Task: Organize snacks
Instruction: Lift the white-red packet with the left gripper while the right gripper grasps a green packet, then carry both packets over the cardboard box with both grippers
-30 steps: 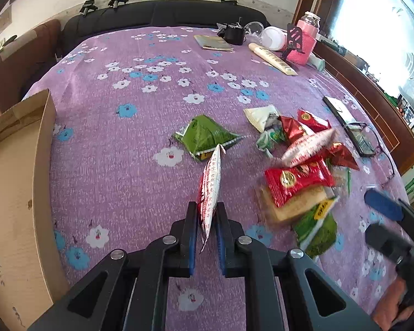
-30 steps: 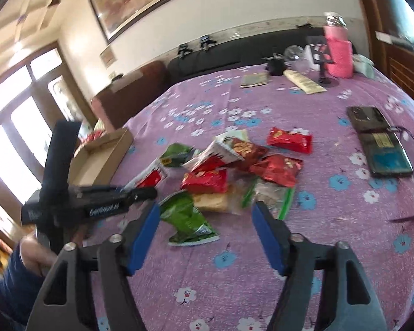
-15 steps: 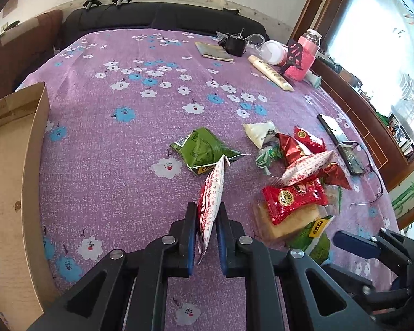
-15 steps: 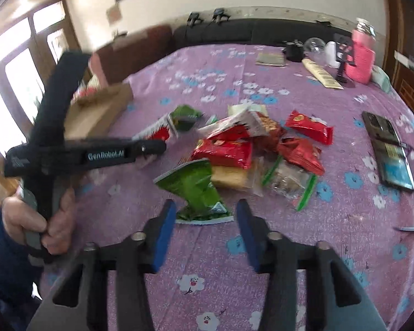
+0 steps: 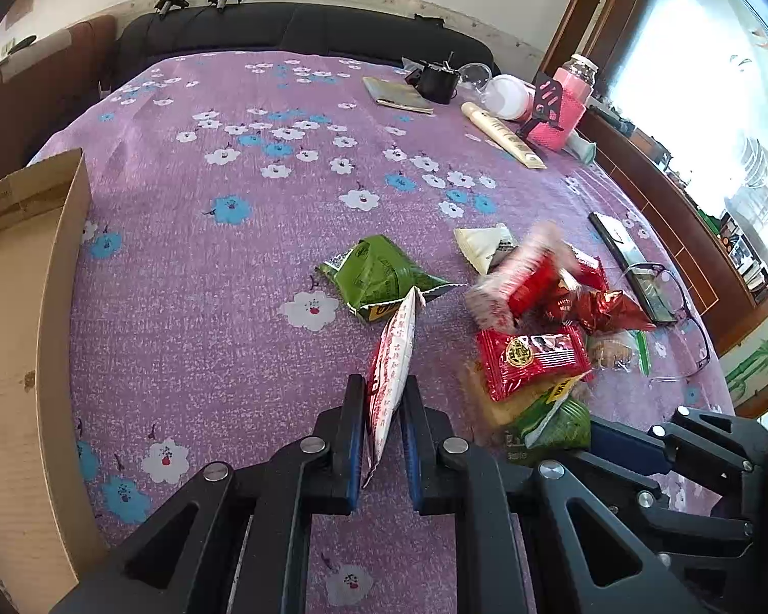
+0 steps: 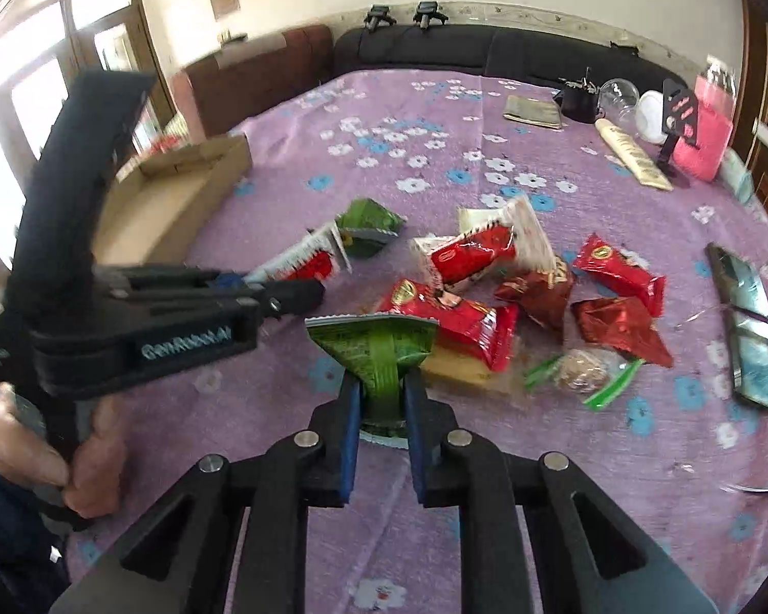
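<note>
My left gripper point(image 5: 381, 389) is shut on a red-and-white snack packet point(image 5: 391, 358), held edge-up above the purple flowered tablecloth point(image 5: 220, 307). In the right wrist view this packet point(image 6: 307, 258) sticks out of the left gripper point(image 6: 286, 284), which a hand holds at the left. My right gripper point(image 6: 381, 384) has its jaws closing, and the pads press on a green snack packet point(image 6: 374, 348) at the near edge of the snack pile. A red packet point(image 6: 450, 317) lies just behind it. An open cardboard box point(image 5: 20, 332) stands at the left.
A second green packet point(image 5: 379, 276) lies apart from the pile. Several red, white and clear packets are heaped at the right. A phone point(image 5: 624, 250) and glasses point(image 5: 681, 317) lie beyond them. A pink jar point(image 5: 568, 102), a tube and small items stand at the far edge.
My right gripper moved in toward the pile and shut on the green packet. A red-and-white packet in the pile shifted and is blurred. The left gripper kept its hold and place.
</note>
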`<state>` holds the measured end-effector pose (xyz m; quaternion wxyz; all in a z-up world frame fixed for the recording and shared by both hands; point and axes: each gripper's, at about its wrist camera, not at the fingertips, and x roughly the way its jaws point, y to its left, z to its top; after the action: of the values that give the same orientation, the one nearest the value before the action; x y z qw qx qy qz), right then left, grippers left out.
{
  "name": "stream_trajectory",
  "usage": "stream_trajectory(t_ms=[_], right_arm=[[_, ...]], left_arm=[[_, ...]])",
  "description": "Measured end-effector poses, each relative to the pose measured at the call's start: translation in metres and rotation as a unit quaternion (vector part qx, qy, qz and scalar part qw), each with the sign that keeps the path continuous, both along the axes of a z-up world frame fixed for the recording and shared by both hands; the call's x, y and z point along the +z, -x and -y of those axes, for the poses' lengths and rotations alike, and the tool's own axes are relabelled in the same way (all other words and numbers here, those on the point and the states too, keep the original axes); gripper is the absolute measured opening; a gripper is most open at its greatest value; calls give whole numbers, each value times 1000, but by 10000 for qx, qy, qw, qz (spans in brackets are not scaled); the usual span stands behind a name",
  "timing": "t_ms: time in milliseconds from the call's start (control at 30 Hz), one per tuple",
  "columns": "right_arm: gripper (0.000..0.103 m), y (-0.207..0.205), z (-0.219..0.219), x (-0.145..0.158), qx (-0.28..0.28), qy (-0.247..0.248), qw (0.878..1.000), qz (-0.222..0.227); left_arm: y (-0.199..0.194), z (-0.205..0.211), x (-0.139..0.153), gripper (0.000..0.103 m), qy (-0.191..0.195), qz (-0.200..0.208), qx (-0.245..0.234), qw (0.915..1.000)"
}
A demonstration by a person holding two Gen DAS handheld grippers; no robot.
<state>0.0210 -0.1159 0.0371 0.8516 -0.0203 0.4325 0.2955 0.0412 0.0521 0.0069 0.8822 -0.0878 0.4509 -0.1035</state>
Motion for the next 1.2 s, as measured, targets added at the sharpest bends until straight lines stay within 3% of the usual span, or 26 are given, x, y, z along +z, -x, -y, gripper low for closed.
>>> stream_trajectory(t_ms=[267, 933, 1200], right_arm=[[14, 3, 19, 9, -23, -822, 9965, 126], [14, -2, 33, 12, -472, -886, 9946, 262], [14, -1, 35, 15, -543, -920, 9935, 399]], left_arm=[[9, -3, 14, 11, 162, 429, 42, 9989], [17, -5, 24, 11, 190, 701, 85, 9973], [22, -12, 28, 11, 396, 758, 110, 9963]])
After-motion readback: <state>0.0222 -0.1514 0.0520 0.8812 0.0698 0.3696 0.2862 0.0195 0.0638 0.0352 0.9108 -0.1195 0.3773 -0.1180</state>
